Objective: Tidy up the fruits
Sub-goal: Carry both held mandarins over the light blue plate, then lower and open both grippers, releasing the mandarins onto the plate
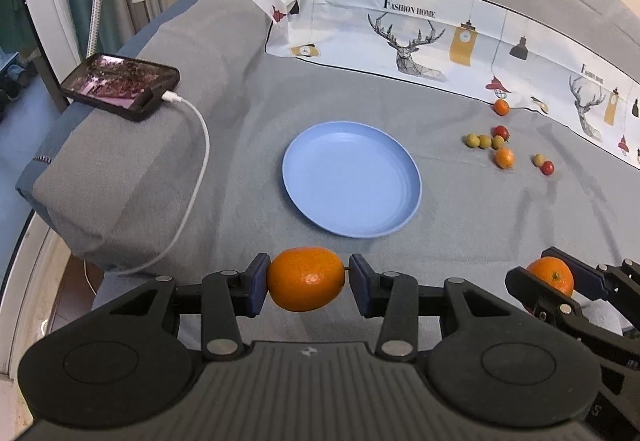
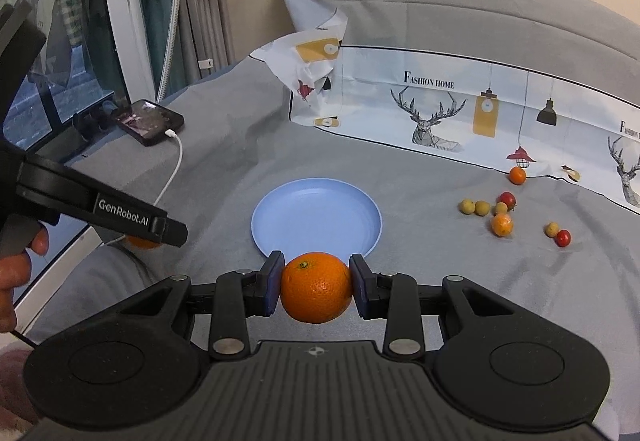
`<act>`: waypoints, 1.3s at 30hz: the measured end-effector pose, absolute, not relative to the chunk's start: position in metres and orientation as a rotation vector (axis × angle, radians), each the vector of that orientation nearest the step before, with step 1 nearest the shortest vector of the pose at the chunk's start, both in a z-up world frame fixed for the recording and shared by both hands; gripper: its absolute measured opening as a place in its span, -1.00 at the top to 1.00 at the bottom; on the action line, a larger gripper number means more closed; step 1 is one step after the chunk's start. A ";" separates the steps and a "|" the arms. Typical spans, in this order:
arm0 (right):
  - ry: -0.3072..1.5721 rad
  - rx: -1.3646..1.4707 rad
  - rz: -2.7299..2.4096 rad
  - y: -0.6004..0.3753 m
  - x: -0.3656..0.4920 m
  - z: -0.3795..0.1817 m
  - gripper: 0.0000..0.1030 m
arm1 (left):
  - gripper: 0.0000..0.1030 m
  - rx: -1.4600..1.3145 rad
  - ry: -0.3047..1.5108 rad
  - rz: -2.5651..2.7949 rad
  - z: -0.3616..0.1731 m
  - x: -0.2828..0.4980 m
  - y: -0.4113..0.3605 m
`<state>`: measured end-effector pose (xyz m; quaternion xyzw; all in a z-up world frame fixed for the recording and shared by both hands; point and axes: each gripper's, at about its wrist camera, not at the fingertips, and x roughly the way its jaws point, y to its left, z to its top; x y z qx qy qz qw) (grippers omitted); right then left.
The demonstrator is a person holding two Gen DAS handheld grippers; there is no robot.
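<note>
My left gripper (image 1: 307, 279) is shut on an orange (image 1: 306, 278) and holds it just in front of the empty blue plate (image 1: 352, 179). My right gripper (image 2: 316, 287) is shut on a second orange (image 2: 317, 287) at the plate's (image 2: 316, 215) near rim; it also shows in the left wrist view (image 1: 550, 277). Several small fruits lie on the grey sheet to the right: small oranges (image 1: 504, 157), red ones (image 1: 547, 167) and yellow-green ones (image 1: 472, 140). In the right wrist view the same cluster (image 2: 502, 223) lies right of the plate.
A phone (image 1: 120, 85) on a white charging cable (image 1: 200, 161) rests on a grey pillow at the left. A printed cloth (image 1: 420, 37) with deer runs along the back. The left gripper's body (image 2: 100, 207) shows at the left of the right wrist view.
</note>
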<state>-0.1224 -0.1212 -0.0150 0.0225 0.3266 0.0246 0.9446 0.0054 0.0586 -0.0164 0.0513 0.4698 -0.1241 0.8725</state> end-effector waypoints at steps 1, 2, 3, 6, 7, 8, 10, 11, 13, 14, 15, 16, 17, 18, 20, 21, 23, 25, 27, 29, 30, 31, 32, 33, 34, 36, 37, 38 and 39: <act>0.668 0.045 0.050 -0.122 -0.119 -0.016 0.28 | 0.08 0.110 0.983 -0.255 -0.017 0.009 0.058; 0.672 0.047 0.053 -0.122 -0.115 -0.017 0.28 | 0.08 0.111 0.984 -0.251 -0.017 0.014 0.057; 0.675 0.050 0.052 -0.122 -0.111 -0.018 0.28 | 0.08 0.112 0.985 -0.249 -0.018 0.019 0.056; 0.689 0.065 0.054 -0.125 -0.093 -0.023 0.28 | 0.08 0.115 0.990 -0.240 -0.020 0.036 0.053; 0.693 0.069 0.055 -0.126 -0.087 -0.025 0.28 | 0.08 0.120 0.992 -0.237 -0.021 0.042 0.051; 0.696 0.071 0.055 -0.128 -0.080 -0.027 0.28 | 0.08 0.124 0.997 -0.232 -0.023 0.049 0.049; 0.704 0.077 0.056 -0.131 -0.066 -0.032 0.28 | 0.08 0.130 1.012 -0.225 -0.027 0.063 0.045; 0.711 0.082 0.056 -0.133 -0.057 -0.036 0.28 | 0.08 0.133 1.022 -0.221 -0.030 0.070 0.042; 0.722 0.094 0.059 -0.139 -0.040 -0.043 0.28 | 0.08 0.139 1.031 -0.219 -0.035 0.083 0.038; 0.726 0.098 0.060 -0.141 -0.032 -0.047 0.28 | 0.08 0.144 1.034 -0.215 -0.038 0.090 0.034; 0.730 0.099 0.062 -0.143 -0.024 -0.051 0.28 | 0.08 0.144 1.036 -0.214 -0.042 0.097 0.031; 0.734 0.099 0.061 -0.145 -0.015 -0.055 0.28 | 0.08 0.143 1.037 -0.213 -0.046 0.104 0.029; 0.739 0.100 0.061 -0.148 -0.006 -0.061 0.28 | 0.08 0.144 1.042 -0.208 -0.051 0.111 0.026; 0.744 0.100 0.061 -0.150 0.003 -0.066 0.28 | 0.08 0.146 1.044 -0.207 -0.056 0.118 0.023; 0.754 0.094 0.062 -0.154 0.020 -0.076 0.28 | 0.08 0.177 1.046 -0.192 -0.067 0.131 0.014; 0.755 0.090 0.062 -0.155 0.026 -0.081 0.28 | 0.08 0.188 1.050 -0.188 -0.073 0.138 0.011; 0.764 0.084 0.064 -0.157 0.041 -0.091 0.28 | 0.08 0.187 1.066 -0.193 -0.083 0.150 0.006; 0.773 0.088 0.069 -0.160 0.053 -0.099 0.28 | 0.08 0.175 1.079 -0.204 -0.093 0.161 0.002; 0.780 0.073 0.074 -0.160 0.063 -0.108 0.28 | 0.08 0.176 1.085 -0.208 -0.101 0.170 0.000; 0.784 0.047 0.077 -0.159 0.071 -0.116 0.28 | 0.08 0.181 1.086 -0.213 -0.108 0.176 -0.003; 0.790 0.045 0.079 -0.160 0.075 -0.120 0.28 | 0.08 0.183 1.088 -0.217 -0.111 0.179 -0.005; 0.797 0.050 0.081 -0.160 0.080 -0.124 0.28 | 0.08 0.183 1.090 -0.224 -0.115 0.182 -0.006; 0.803 0.051 0.080 -0.161 0.083 -0.127 0.28 | 0.08 0.186 1.094 -0.225 -0.119 0.185 -0.007; 0.808 0.049 0.077 -0.160 0.087 -0.130 0.28 | 0.08 0.192 1.097 -0.223 -0.123 0.188 -0.009; 0.812 0.046 0.076 -0.160 0.090 -0.134 0.28 | 0.08 0.197 1.100 -0.222 -0.128 0.191 -0.010; 0.818 0.046 0.072 -0.160 0.096 -0.138 0.27 | 0.04 0.200 1.099 -0.221 -0.133 0.195 -0.010; 0.820 0.048 0.072 -0.160 0.099 -0.140 0.27 | -0.15 0.205 1.095 -0.227 -0.135 0.196 -0.011; 0.822 0.052 0.075 -0.159 0.102 -0.142 0.25 | -0.48 0.206 1.085 -0.227 -0.134 0.196 -0.010; 0.824 0.061 0.080 -0.159 0.104 -0.142 0.23 | -0.65 0.201 1.066 -0.221 -0.132 0.195 -0.009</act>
